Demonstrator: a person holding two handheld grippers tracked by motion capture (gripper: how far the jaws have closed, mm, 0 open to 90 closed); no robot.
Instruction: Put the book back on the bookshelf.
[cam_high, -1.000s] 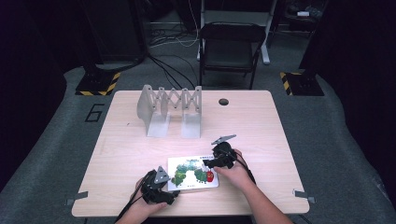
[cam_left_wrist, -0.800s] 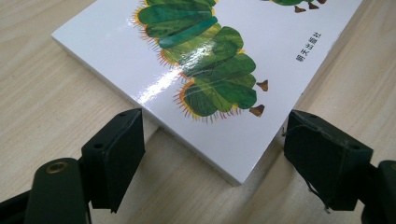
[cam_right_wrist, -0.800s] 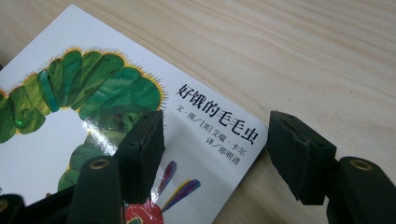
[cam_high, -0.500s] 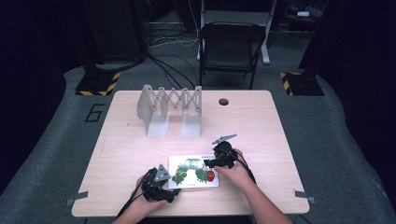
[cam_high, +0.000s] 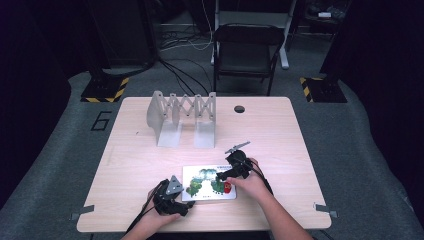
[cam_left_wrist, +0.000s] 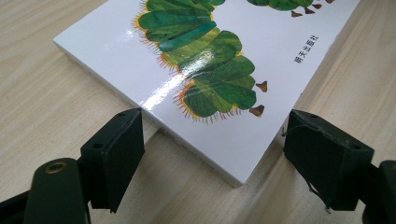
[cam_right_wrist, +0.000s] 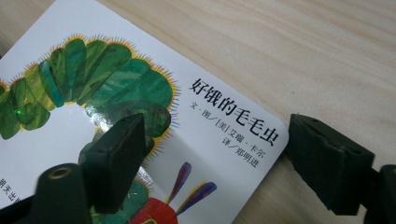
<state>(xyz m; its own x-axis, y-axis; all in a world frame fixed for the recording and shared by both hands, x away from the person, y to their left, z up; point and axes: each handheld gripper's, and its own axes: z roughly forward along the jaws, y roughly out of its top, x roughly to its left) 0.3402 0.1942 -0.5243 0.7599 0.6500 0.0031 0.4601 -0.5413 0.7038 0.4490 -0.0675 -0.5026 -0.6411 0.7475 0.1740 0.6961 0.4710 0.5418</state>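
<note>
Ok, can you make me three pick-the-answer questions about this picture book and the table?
1. Where does the book lie?
A. flat on the table's near edge
B. on the chair
C. inside the rack

2. What colour is the caterpillar's body on the cover?
A. blue
B. green
C. pink

3. How do the right gripper's jaws stand?
A. shut tight on the book
B. apart, nothing pinched
C. holding a pencil

Answers:
1 A, the high view shows it flat on the table between both hands.
2 B, green segments fill the cover.
3 B, the jaws have just been opening; one hovers over the cover, the other beyond the book's corner.
</note>
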